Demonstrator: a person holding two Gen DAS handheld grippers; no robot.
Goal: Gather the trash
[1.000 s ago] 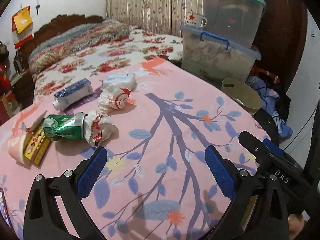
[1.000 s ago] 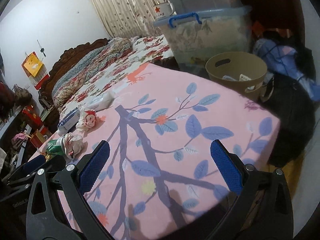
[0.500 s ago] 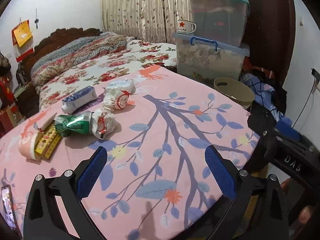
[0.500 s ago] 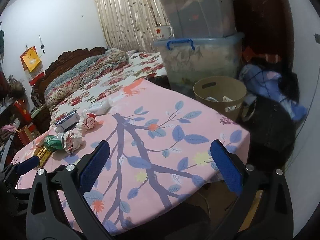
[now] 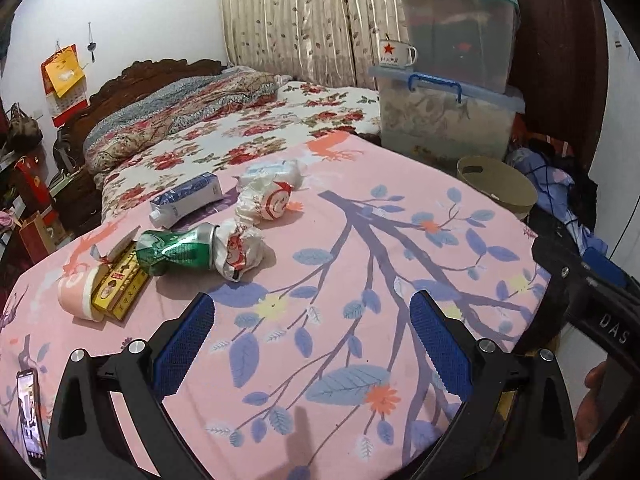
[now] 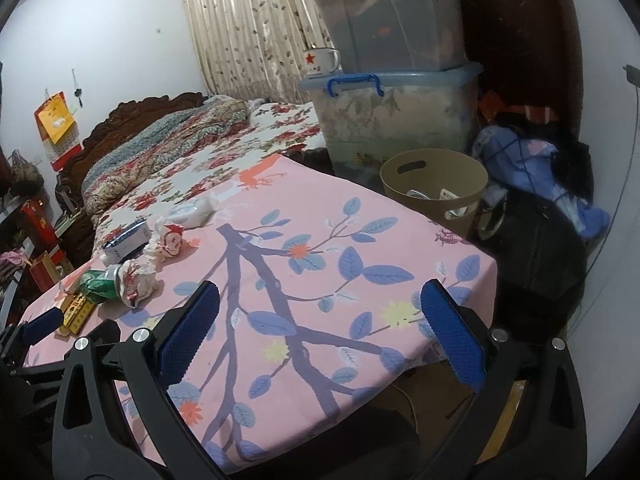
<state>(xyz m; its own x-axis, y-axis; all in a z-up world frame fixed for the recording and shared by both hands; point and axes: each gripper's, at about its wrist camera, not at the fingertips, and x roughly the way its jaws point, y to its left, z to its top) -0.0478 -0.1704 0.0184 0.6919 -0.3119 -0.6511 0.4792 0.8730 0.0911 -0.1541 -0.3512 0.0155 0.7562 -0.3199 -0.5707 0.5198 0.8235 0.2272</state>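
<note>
On the pink leaf-patterned tablecloth [image 5: 360, 240], the trash lies in a loose cluster toward the far left: a crushed green can [image 5: 176, 248] touching a crumpled wrapper [image 5: 240, 248], a second crumpled wrapper [image 5: 268, 204] just behind, a blue-and-white carton [image 5: 188, 200] lying on its side, and a yellow box [image 5: 120, 284] beside a pink roll [image 5: 76, 292]. The tan bin [image 6: 434, 184] stands on the floor off the table's far right edge, with some scraps already inside.

The left gripper [image 5: 312, 340] hangs over the near part of the cloth, jaws spread wide and holding nothing; the right gripper [image 6: 320, 332] is likewise wide open and empty, nearer the bin side.

The sensible move is probably for the left gripper to take the nearest crumpled wrapper first (it sits closest and would squash easily). It should approach low and level, straddle the wad across its narrower width, and close firmly without nudging the can, which could roll. The bin is well apart, so a steady carry matters.
</note>
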